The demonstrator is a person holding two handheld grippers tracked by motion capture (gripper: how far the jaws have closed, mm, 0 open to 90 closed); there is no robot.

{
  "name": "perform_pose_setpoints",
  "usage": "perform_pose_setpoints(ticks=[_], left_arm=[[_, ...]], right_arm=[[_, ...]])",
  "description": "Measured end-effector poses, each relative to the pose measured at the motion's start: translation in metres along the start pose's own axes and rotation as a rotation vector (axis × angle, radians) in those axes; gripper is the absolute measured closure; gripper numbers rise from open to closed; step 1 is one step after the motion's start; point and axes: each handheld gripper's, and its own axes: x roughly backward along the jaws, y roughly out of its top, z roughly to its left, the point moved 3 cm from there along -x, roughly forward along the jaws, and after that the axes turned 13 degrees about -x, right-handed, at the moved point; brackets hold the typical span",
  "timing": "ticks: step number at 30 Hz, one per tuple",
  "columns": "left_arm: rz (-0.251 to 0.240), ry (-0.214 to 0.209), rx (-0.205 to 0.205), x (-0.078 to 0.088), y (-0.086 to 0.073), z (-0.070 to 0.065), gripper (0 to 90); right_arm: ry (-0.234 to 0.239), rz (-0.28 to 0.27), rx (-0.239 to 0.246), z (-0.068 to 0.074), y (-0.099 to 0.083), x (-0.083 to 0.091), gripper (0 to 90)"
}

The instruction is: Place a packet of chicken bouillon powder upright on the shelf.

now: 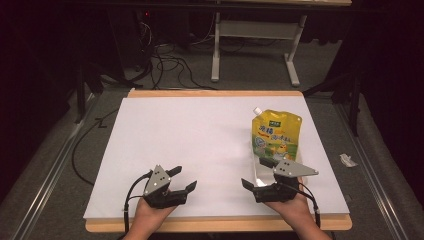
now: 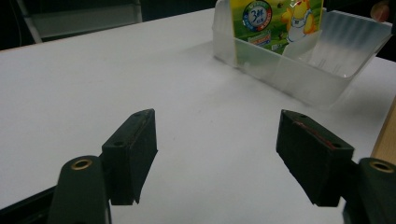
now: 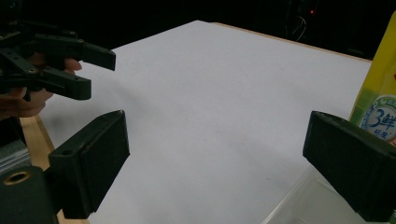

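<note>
A yellow spouted pouch with a white cap rests on the right half of the white sheet, its lower end inside a clear plastic tray. My right gripper is open at the tray's near end, one jaw on either side of it. My left gripper is open over bare sheet at the front left, its jaws pointing right. In the left gripper view the open gripper faces the tray and pouch. In the right gripper view the open gripper has the pouch by its right jaw.
The sheet lies on a wooden table with narrow bare edges. The left gripper and the hand holding it are at the upper left of the right gripper view. Cables and a desk frame are on the floor beyond. A paper scrap lies to the right.
</note>
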Motion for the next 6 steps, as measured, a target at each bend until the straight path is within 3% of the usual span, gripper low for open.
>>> perform_pose_setpoints(ticks=[6], left_arm=[[0.001,0.002,0.007,0.001,0.0003,-0.0003,29.4]], right_arm=[[-0.006,0.003,0.001,-0.0025,0.0002,0.0004,7.9]])
